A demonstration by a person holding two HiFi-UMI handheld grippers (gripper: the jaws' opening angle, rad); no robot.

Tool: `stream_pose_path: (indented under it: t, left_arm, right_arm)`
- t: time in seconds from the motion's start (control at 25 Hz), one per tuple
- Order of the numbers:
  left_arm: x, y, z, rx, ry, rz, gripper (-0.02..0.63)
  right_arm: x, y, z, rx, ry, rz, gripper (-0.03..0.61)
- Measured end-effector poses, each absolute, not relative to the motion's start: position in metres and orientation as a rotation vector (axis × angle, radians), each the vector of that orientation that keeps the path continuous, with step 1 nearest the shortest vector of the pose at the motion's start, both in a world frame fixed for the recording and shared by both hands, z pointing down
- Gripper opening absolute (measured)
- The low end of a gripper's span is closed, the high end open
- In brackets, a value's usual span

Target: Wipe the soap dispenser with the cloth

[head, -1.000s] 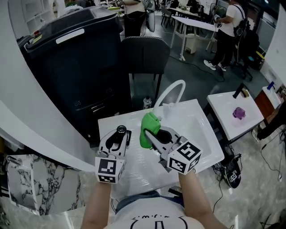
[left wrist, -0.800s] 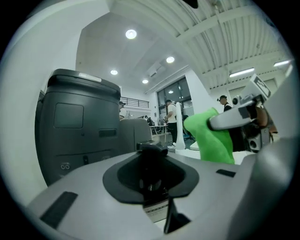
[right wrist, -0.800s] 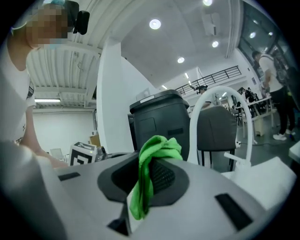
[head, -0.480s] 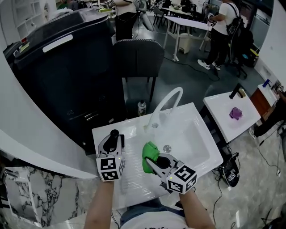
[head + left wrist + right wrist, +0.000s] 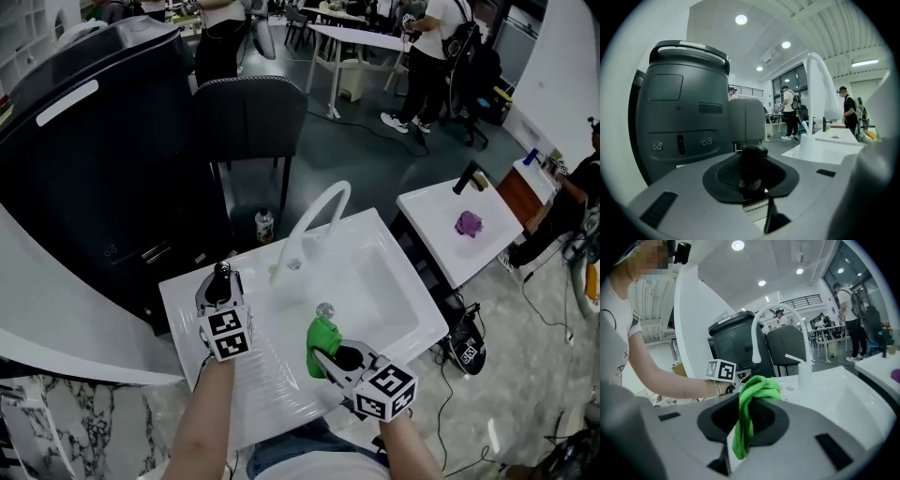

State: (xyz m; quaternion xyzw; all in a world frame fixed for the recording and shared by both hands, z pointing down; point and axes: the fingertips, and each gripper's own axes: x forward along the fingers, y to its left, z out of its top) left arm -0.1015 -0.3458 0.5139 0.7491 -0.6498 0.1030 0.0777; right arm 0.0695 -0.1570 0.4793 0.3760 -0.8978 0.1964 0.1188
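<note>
Our left claw (image 5: 221, 286) is clenched on the dispenser (image 5: 752, 161). Its black pump head rises between the pads, and the labelled body sinks out of sight below them. Our right claw (image 5: 328, 356) grips the cloth (image 5: 749, 399), which bunches up over the tips and hangs as a loose tail down between the jaws.

From the right claw, the dispenser sits off to the left and a little ahead, well apart from the cloth. The sink (image 5: 412, 302) lies just ahead of the right claw's tips. Nothing is being rubbed yet, so we judge the step in hand to be bringing cloth and dispenser together.

To do it well, we should:
- Keep the left claw firm and steady, because a narrow bottle held by two pads will probably twist when pushed from the side.
- Lead with the bunched wad above the right claw's tips, not the dangling tail, which would only flick across the plastic.
- Press lightly and stroke along the pump head and neck, the parts standing clear of the left pads.
- Keep the right claw's hard tips from knocking the pump.

The body lies largely behind the left pads, so we expect to reach only what shows above and beside them. Working over the sink would catch any drips.
</note>
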Motion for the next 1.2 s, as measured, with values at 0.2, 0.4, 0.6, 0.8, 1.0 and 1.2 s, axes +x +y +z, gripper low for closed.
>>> stream_pose_path:
  t: [0.2, 0.4, 0.6, 0.8, 1.0, 1.2]
  left_arm:
    - [-0.098, -0.353, 0.519, 2.245, -1.997, 0.315, 0.094]
    - [-0.098, -0.353, 0.525, 2.194, -2.005, 0.25, 0.094]
    - [-0.097, -0.352, 0.525, 2.198, -2.019, 0.288, 0.094]
    - [-0.097, -0.344, 0.527, 2.187, -2.025, 0.325, 0.125]
    - [-0.109, -0.338, 0.528, 2.153, -2.026, 0.36, 0.255]
    - [-0.111, -0.338, 0.532, 2.184, -1.976, 0.362, 0.287]
  right_arm:
    - [0.087, -0.151, 0.483, 1.142, -2.592, 0.576, 0.051]
    - [0.089, -0.151, 0.486, 1.136, -2.587, 0.576, 0.051]
    - [0.086, -0.152, 0.485, 1.102, -2.597, 0.562, 0.051]
    - [0.083, -0.154, 0.48, 1.068, -2.619, 0.542, 0.051]
    - [0.078, -0.157, 0.472, 1.034, -2.66, 0.523, 0.051]
    - [0.073, -0.158, 0.47, 1.008, -2.681, 0.515, 0.051]
